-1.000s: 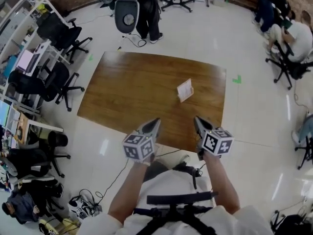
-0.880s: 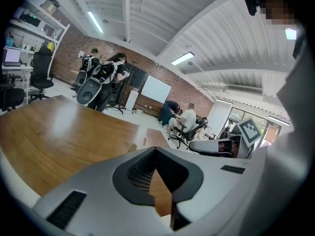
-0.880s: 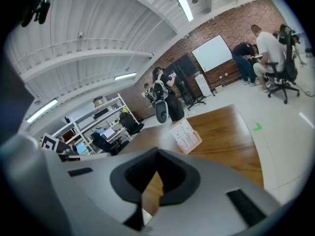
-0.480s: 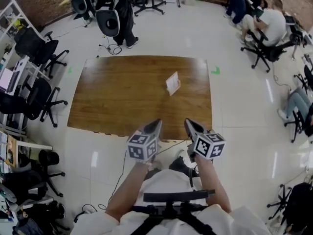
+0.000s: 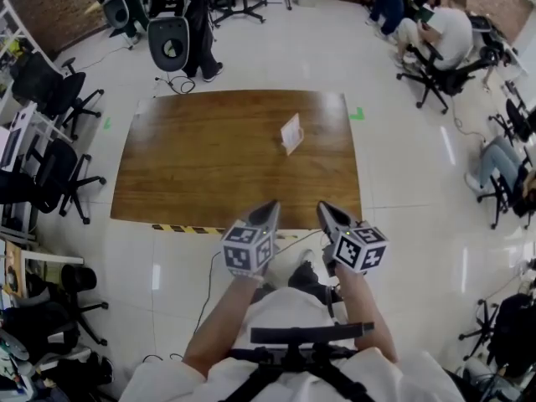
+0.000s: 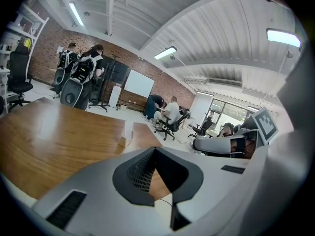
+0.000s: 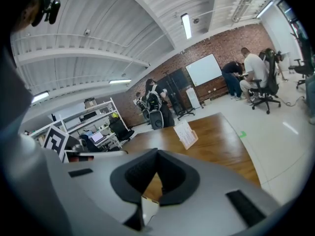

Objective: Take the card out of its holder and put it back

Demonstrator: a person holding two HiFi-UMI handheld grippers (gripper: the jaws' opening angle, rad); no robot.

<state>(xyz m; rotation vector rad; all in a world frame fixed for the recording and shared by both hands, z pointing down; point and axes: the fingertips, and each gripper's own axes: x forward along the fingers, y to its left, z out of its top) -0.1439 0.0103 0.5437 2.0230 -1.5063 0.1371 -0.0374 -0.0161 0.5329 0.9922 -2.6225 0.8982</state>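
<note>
Left gripper [image 5: 268, 211] and right gripper [image 5: 325, 213], both closed and empty, hung off the table's [image 5: 193, 166] near edge, well apart from the card [image 5: 291, 130] upright in its holder [image 7: 193, 137] near the right edge; an approach with jaws unopened would likely topple it.

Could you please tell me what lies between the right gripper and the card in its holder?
Only bare table lies between the right gripper and the card, as the head view and right gripper view both show.
</note>
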